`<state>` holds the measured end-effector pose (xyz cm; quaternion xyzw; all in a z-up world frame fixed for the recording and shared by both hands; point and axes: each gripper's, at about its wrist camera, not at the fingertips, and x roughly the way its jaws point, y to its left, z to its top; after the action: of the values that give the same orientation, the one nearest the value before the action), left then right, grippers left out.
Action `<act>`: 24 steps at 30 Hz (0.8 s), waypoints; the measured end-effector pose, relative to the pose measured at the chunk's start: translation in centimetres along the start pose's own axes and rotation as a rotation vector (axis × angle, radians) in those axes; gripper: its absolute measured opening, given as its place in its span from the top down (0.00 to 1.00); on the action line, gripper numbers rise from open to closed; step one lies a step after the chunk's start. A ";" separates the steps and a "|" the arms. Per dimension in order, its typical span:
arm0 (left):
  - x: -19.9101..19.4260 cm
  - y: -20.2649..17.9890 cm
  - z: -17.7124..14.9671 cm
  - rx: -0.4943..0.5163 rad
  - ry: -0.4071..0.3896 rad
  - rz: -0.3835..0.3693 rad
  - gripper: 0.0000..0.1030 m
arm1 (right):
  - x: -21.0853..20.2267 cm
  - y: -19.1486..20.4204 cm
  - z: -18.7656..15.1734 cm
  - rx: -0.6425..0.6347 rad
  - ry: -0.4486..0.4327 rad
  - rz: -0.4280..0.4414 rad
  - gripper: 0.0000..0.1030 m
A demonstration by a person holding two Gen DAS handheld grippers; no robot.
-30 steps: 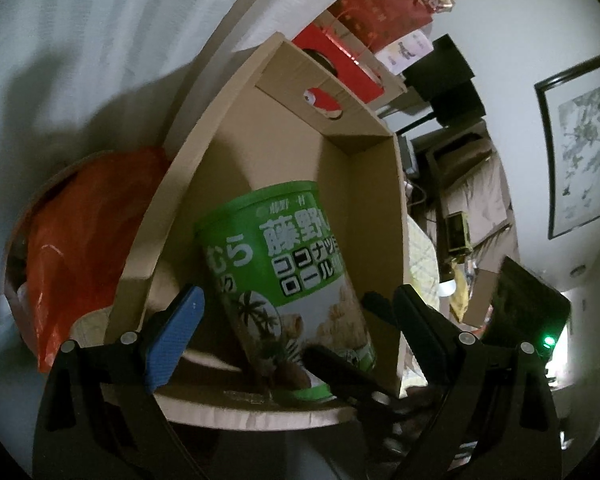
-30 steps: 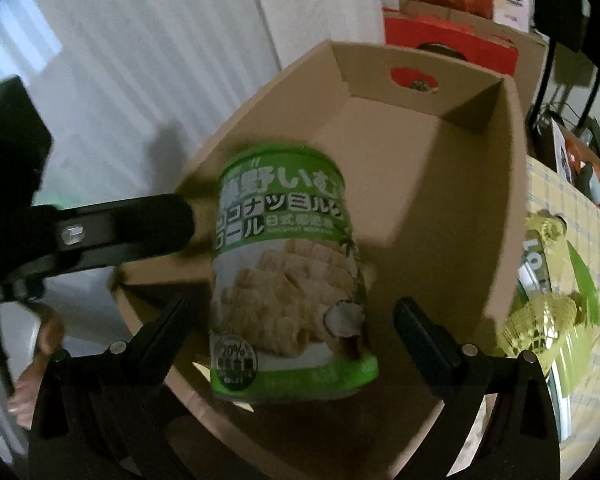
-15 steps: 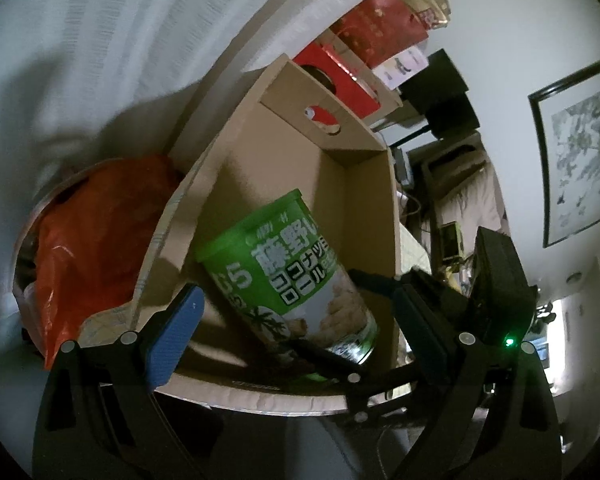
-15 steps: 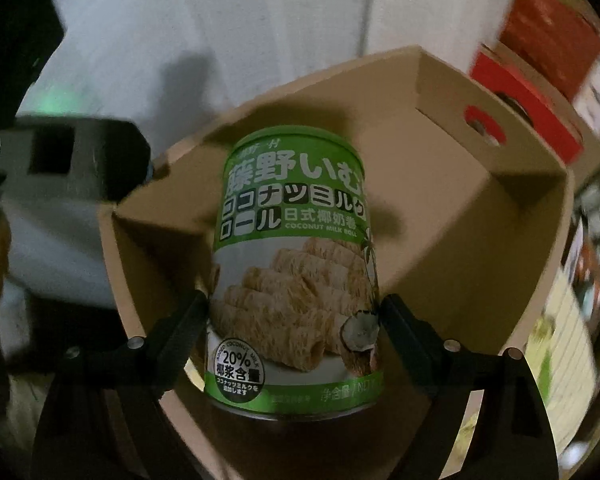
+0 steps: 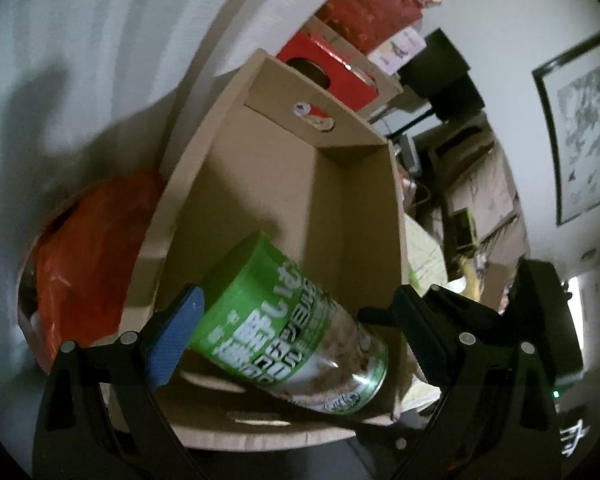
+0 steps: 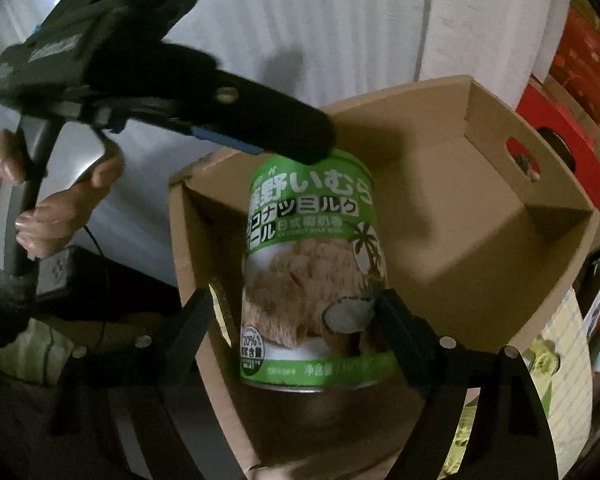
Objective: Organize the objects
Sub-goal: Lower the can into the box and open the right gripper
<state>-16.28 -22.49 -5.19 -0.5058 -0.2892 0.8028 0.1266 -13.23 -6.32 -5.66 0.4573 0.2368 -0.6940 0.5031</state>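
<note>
A green-labelled snack can (image 6: 312, 264) hangs tilted inside the open cardboard box (image 6: 480, 208), near its front wall. My right gripper (image 6: 296, 300) has the can between its fingers low on the body, and its jaws are closing on it. In the left wrist view the can (image 5: 276, 320) leans with its lid up and to the left, one right finger under its base. My left gripper (image 5: 296, 320) is open; its blue pad (image 5: 172, 336) is beside the can. In the right wrist view a left finger (image 6: 284, 136) lies across the can's lid, and a hand (image 6: 60, 200) holds that gripper's handle.
An orange plastic bag (image 5: 88, 256) sits in a container left of the box. Red boxes (image 5: 332, 64) are stacked behind it against a white curtain. A checked cloth with yellow-green packets (image 6: 548, 360) lies to the right.
The can has gone from standing upright in the box to tilted, turning with my right gripper, whose fingers closed in on it. My left gripper shifted so its finger now lies over the lid.
</note>
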 end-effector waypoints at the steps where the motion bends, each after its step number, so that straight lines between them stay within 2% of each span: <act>1: 0.3 -0.2 0.2 0.007 0.006 0.013 0.08 | -0.1 0.0 -0.3 0.001 -0.007 0.000 0.15; 4: 1.4 -0.1 0.7 0.016 0.020 0.040 0.08 | 0.0 -0.1 -0.8 0.013 -0.013 -0.009 0.14; 6: 2.3 0.3 0.7 -0.002 0.061 0.029 0.08 | 0.2 -0.3 -0.7 0.023 -0.013 -0.020 0.14; 10: 2.7 0.3 -0.5 0.012 0.089 0.038 0.08 | 0.5 -1.0 -1.4 0.059 -0.034 -0.039 0.15; 16: 1.5 0.1 -2.6 -0.005 0.123 -0.016 0.08 | 0.5 -2.0 -2.0 0.105 -0.072 -0.052 0.13; 21: -0.2 -0.5 -3.6 0.013 0.102 -0.010 0.08 | -1.0 -1.7 -2.9 0.136 -0.102 -0.072 0.13; 24: -1.3 -0.9 -3.8 0.021 0.061 0.029 0.08 | -2.1 -1.9 -3.4 0.174 -0.123 -0.125 0.13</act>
<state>-12.44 -21.14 -4.87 -0.5330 -0.2693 0.7916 0.1293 -13.49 -1.95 -5.68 0.4402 0.1724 -0.7686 0.4310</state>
